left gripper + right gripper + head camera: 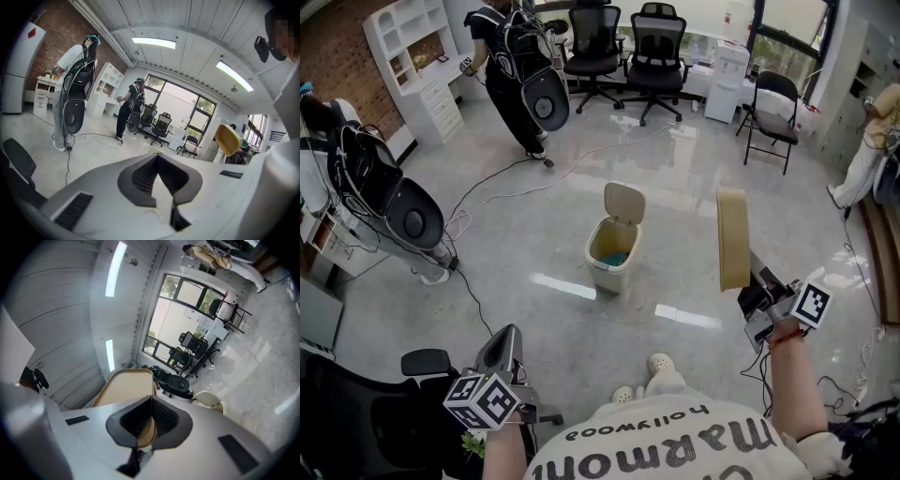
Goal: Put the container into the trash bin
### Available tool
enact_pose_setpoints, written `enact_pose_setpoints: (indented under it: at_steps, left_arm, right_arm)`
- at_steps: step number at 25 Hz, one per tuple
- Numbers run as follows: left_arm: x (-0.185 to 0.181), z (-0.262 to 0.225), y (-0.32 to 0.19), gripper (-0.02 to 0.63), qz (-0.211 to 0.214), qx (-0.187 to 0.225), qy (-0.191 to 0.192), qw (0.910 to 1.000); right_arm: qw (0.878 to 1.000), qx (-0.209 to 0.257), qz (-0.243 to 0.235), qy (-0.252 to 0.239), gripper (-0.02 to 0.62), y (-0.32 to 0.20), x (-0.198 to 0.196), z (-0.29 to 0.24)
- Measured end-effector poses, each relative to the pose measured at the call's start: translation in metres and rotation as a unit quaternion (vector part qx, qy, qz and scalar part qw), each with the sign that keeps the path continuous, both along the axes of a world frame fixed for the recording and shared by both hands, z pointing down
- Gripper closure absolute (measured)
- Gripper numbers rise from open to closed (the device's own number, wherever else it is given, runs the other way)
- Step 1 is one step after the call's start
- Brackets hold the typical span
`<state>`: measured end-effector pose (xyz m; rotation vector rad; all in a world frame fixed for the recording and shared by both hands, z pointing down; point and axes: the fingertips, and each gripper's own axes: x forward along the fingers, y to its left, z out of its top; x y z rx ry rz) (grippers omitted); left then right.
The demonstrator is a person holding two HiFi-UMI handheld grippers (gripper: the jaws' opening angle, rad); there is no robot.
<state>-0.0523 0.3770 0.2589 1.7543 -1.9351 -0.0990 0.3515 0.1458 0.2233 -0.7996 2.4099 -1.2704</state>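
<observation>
Two handheld grippers frame the lower part of the head view, above a pale glossy floor. At right of centre, the right gripper (757, 292) pinches the lower edge of the container (733, 239), a shallow tan tray held upright and seen edge-on; its own view shows the jaws closed on the tray's rim, with the hollow inside facing left and nothing visible in it. At centre stands the trash bin (612, 251), small and cream-coloured, its flip lid (624, 203) tipped back and open, with something blue lying at the bottom. The container is to the right of the bin, apart from it and not over its mouth. At lower left, the left gripper (503, 342) has its jaws pressed together with nothing between them. Black office chairs (623, 47) line the top centre, a white shelf unit (417, 52) fills the upper left corner, and a person in black (511, 70) stands beside it. A dark cable (502, 183) trails across the floor.
</observation>
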Motion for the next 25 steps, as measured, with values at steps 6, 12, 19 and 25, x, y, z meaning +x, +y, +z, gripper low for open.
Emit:
enact_pose_setpoints:
  at_steps: [6, 12, 19, 25]
  left_arm:
    - [0.006, -0.006, 0.004, 0.615, -0.007, 0.005, -0.001, 1.0]
    - [0.037, -0.032, -0.008, 0.615, -0.001, 0.035, -0.011, 0.9993]
    - [0.035, -0.042, -0.041, 0.615, 0.026, 0.059, 0.009, 0.9979]
    - [0.013, -0.042, -0.074, 0.614, 0.033, 0.09, 0.025, 0.9951]
  right_arm:
    - [1.0, 0.007, -0.008, 0.01, 0.589, -0.001, -0.002, 0.0]
    - [0.999, 0.011, -0.037, 0.017, 0.589, 0.0, -0.009, 0.004]
    - [0.997, 0.009, -0.075, 0.014, 0.589, -0.003, -0.065, 0.011]
    - [0.995, -0.003, -0.093, 0.017, 0.589, -0.03, -0.116, 0.034]
